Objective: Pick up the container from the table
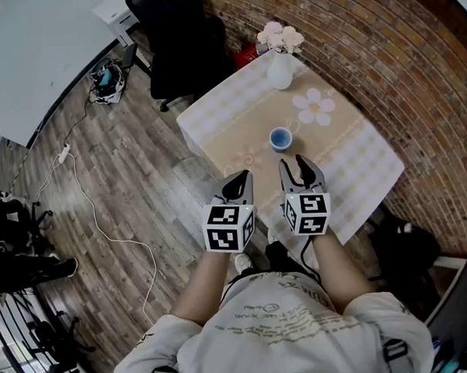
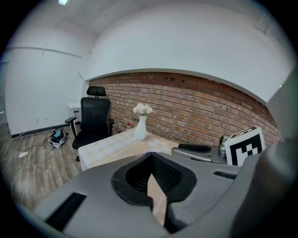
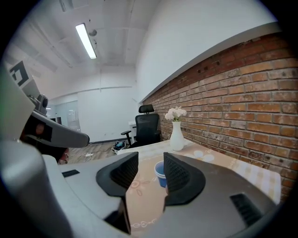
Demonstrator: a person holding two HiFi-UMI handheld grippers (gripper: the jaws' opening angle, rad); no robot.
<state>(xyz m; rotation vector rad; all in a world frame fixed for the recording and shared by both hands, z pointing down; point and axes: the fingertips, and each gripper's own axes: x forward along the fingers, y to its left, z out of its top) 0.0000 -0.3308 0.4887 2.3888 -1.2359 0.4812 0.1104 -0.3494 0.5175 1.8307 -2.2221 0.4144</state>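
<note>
The container is a small blue cup [image 1: 281,139] standing near the middle of the table [image 1: 215,121], which has a pale patterned cloth. In the right gripper view the cup [image 3: 159,174] shows through the gap between the jaws, a short way ahead of them. My right gripper [image 1: 301,168] is open and empty, over the table's near edge and pointing at the cup. My left gripper [image 1: 238,183] hangs beside it to the left, shut with nothing in it. In the left gripper view its pads [image 2: 151,157] meet, and the cup is hidden behind them.
A white vase of pale flowers [image 1: 280,67] stands at the table's far edge, with a flower pattern [image 1: 314,106] on the cloth nearby. A black office chair [image 1: 177,45] sits beyond the table. A brick wall [image 1: 382,52] runs along the right. A white cable [image 1: 87,204] lies on the wood floor.
</note>
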